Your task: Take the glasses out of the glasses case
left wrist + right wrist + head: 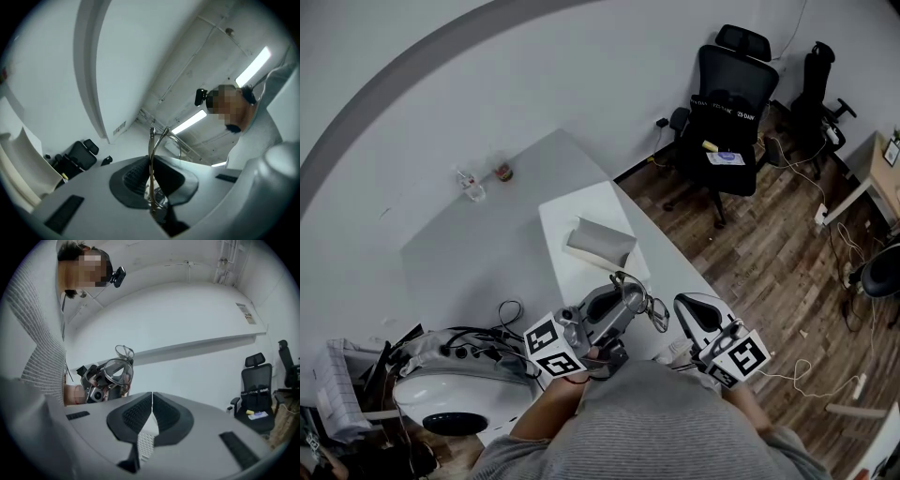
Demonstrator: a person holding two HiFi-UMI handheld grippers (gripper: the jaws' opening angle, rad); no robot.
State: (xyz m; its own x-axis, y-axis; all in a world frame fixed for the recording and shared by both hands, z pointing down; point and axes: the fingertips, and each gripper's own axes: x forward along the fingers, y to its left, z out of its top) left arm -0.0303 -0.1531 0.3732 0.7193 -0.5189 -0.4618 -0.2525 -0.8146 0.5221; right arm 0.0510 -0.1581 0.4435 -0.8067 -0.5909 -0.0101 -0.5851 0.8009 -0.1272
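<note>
Hand-held gripper (pixel 151 161) (left), glasses (pixel 151 140) along jaws

The glasses (pixel 151 150) are half hidden between jaws; small things (pixel 473 185) on the table (pixel 459 253) are perhaps jars.

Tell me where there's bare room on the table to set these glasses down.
The white mat is bare beyond the grey glasses case and beside it on the left. The grey tabletop between mat, small jar and cables is open too. Crowded: the near-left corner, with cables and a white dome device.
</note>
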